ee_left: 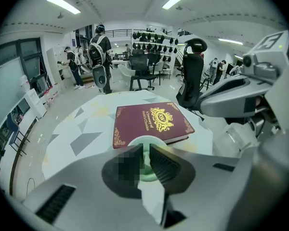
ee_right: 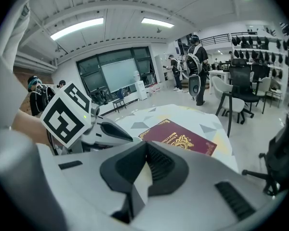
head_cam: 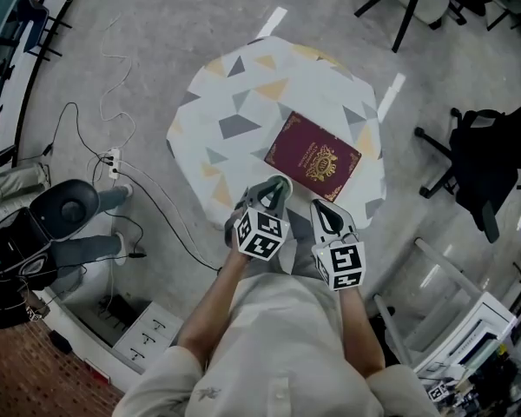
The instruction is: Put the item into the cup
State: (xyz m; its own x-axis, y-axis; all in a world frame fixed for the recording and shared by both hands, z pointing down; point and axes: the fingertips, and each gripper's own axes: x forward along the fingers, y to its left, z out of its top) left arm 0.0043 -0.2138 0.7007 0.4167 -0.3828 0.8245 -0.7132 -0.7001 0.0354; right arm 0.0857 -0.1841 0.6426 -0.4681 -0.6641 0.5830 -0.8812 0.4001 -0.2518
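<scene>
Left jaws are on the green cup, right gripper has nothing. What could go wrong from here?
1. The left gripper pinches the green cup only at its rim, close to the table's near edge. A slip could tip it or drop it off.
2. The right gripper, jaws shut, sits close beside the left. Swinging either may bump the cup.
3. The only item in view is the maroon book, which looks far too large for the cup.
</scene>
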